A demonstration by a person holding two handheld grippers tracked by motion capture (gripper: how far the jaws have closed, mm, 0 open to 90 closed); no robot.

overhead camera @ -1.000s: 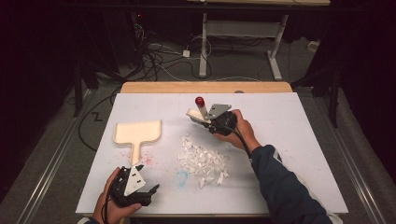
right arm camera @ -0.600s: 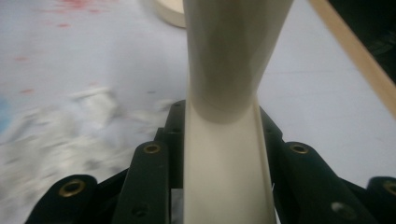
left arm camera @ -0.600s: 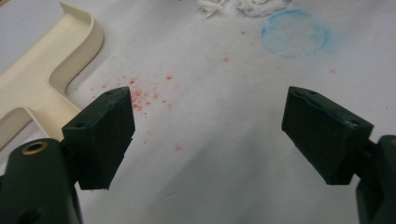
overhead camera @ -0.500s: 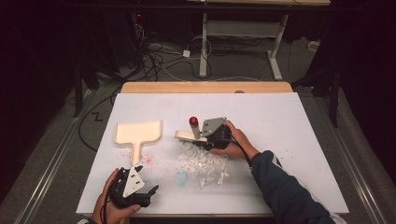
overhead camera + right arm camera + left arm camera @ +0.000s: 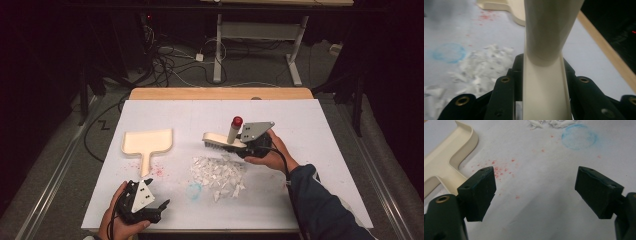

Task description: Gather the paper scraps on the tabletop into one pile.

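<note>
paper scraps [image 5: 216, 172] just below brush [image 5: 224, 140] (right gripper [image 5: 248, 145] clamps it)

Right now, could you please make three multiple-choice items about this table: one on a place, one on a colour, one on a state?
1. Where does the dustpan lie, seen from the high view?
A. left of the paper scraps
B. right of the scraps
C. on top of the scraps

2. What colour is the cap on the brush handle?
A. green
B. red
C. yellow

3. How does the left gripper stand?
A. shut on the dustpan
B. shut on a scrap
C. open, holding nothing

Answers:
1 A: the pan rests apart from the pile, toward the left edge.
2 B: the handle tip shows red.
3 C: its jaws stand wide over bare table, while the right gripper clamps the brush.
</note>
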